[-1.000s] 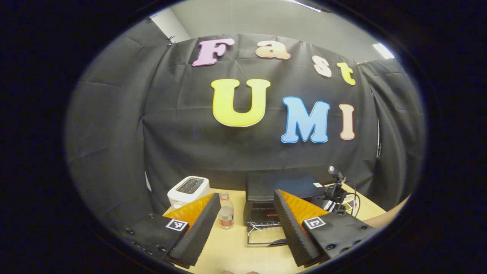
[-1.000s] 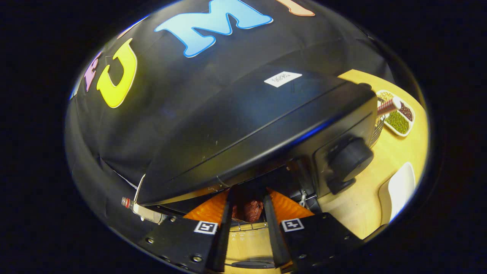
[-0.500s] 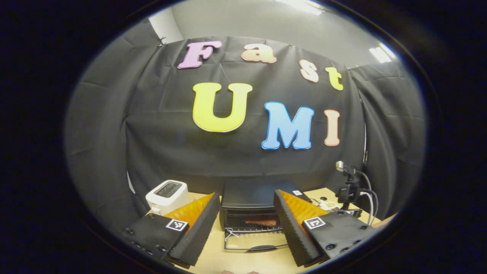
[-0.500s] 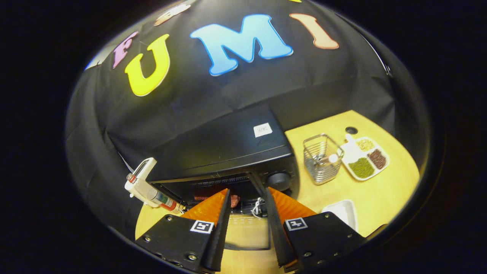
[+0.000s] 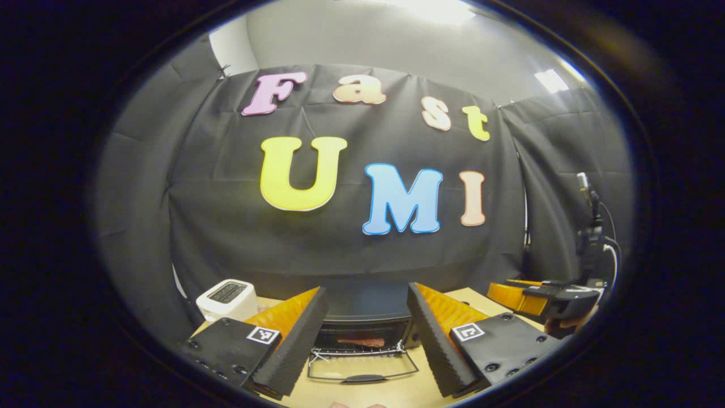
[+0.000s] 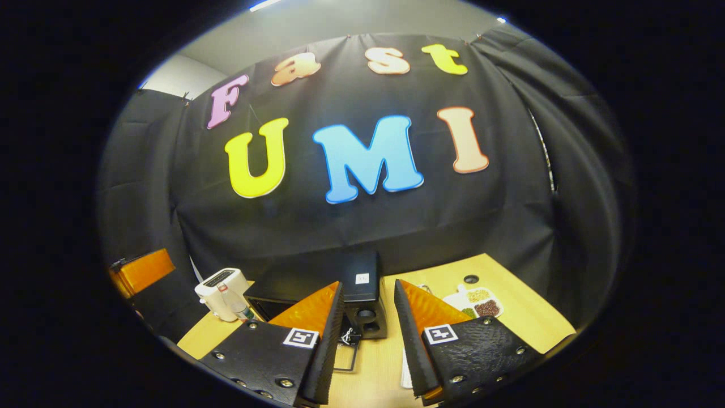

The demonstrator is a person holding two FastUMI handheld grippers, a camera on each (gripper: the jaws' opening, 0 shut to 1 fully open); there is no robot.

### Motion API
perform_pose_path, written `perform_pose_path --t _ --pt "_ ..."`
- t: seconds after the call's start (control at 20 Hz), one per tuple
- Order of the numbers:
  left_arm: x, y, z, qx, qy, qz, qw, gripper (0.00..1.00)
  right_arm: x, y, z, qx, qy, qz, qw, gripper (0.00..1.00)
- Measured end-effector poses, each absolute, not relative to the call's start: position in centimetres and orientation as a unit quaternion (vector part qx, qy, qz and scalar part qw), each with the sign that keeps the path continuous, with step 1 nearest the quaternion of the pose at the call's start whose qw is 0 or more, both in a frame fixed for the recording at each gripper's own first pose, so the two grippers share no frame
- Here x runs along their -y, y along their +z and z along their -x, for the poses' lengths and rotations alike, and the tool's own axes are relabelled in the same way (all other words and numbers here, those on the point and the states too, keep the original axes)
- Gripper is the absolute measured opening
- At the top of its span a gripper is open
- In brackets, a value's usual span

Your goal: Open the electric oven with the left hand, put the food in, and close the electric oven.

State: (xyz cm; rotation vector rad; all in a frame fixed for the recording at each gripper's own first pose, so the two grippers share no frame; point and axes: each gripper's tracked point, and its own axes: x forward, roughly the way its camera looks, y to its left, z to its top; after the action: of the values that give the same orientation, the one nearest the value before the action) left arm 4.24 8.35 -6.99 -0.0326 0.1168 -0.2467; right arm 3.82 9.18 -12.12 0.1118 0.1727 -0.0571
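Black cloth forms the booth wall behind a pale wooden table (image 5: 362,391). On the table stands the black box-shaped electric oven (image 5: 362,309), its glass door with dark handle (image 5: 362,375) folded down flat toward the camera in the left gripper view. Inside, on the wire rack (image 5: 362,351), lies the reddish-brown piece of food (image 5: 361,342). Left gripper (image 5: 362,340): jaws spread wide, nothing between them, held back from the oven front, with the lowered door seen in the gap between its fingers. Right gripper (image 6: 365,334): jaws apart, nothing gripped, also held back from the oven; in the left gripper view it shows at the far right edge (image 5: 546,299). In the right gripper view the oven (image 6: 362,294) sits just beyond the fingers. To the oven's left: white two-slot toaster (image 5: 225,299), with a small clear bottle (image 6: 233,303) just beside it. To the oven's right: white divided tray of beans (image 6: 478,302).
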Motion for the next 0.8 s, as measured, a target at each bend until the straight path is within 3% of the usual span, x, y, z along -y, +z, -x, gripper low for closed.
perform_pose_path --t 0.15,0.2,0.3,0.35,0.4,0.8 --pt "-6.6 -6.6 -3.8 -0.051 -0.136 0.009 0.989 0.95 -8.5 -8.8 -2.2 -0.043 -0.032 -0.03 0.998 0.54" --pt "-6.2 -7.0 -3.8 -0.056 -0.137 0.011 0.989 0.96 -8.6 -8.4 -1.8 -0.037 -0.028 -0.026 0.999 0.65" --pt "-5.4 -7.9 -4.0 -0.068 -0.139 0.022 0.988 0.98 -8.4 -8.0 -1.3 -0.031 -0.028 -0.023 0.999 0.66" --pt "-5.2 -8.4 -4.1 -0.074 -0.138 0.027 0.987 0.99 -8.4 -8.0 -1.2 -0.029 -0.027 -0.024 0.999 0.77" --pt "-5.0 -8.9 -4.3 -0.08 -0.136 0.031 0.987 0.99 -8.3 -7.9 -1.1 -0.028 -0.031 -0.028 0.999 0.78" --pt "-4.7 -15.9 -4.9 -0.16 -0.112 0.027 0.98 0.99 -7.6 -8.0 -0.8 -0.029 -0.024 -0.024 0.999 0.8"
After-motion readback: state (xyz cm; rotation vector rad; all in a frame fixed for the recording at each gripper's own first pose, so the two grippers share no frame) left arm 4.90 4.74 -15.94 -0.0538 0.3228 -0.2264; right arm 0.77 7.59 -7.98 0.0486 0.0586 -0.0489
